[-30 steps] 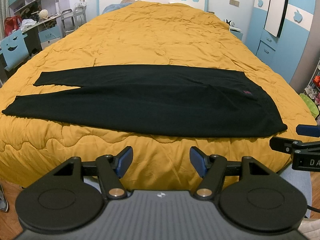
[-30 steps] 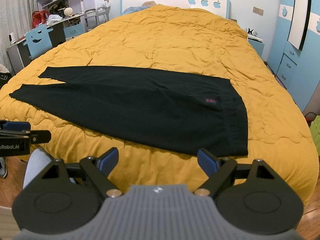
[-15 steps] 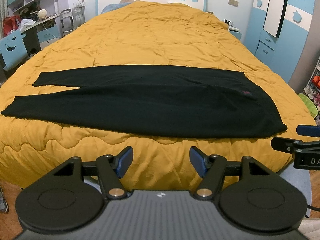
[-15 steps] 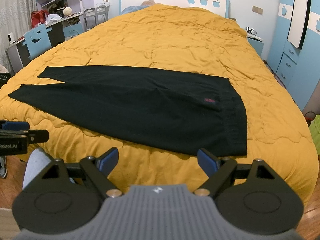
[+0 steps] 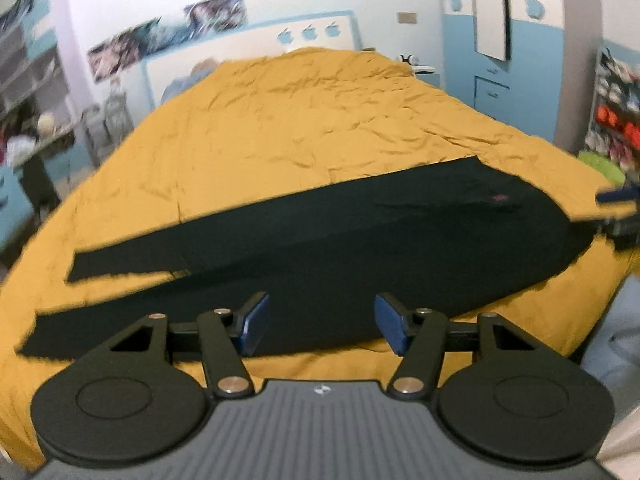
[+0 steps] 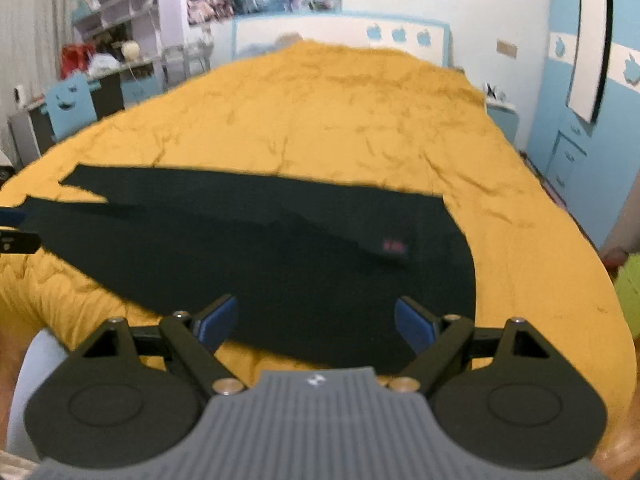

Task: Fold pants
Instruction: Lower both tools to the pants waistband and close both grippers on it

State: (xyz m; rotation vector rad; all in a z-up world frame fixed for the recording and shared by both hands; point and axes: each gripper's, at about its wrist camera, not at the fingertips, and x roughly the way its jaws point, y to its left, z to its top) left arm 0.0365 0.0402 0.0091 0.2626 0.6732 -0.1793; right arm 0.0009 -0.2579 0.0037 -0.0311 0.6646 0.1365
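Black pants (image 5: 320,248) lie flat across the yellow quilt, waistband to the right, legs to the left. They also show in the right wrist view (image 6: 280,248), with a small red label (image 6: 394,246) near the waistband. My left gripper (image 5: 318,324) is open and empty, over the near edge of the pants around mid-leg. My right gripper (image 6: 316,322) is open and empty, over the near edge close to the waistband. The right gripper's tip (image 5: 618,210) shows at the right edge of the left wrist view.
The yellow quilted bed (image 5: 300,120) fills the view, with a white headboard (image 6: 340,32) at the back. A desk and blue chair (image 6: 70,102) stand at left. Blue cabinets (image 6: 576,140) stand at right. Both views are motion-blurred.
Both grippers have moved forward and closer to the bed, so their fingertips now overlap the near edge of the pants. The left view has tilted. The pants have not moved.
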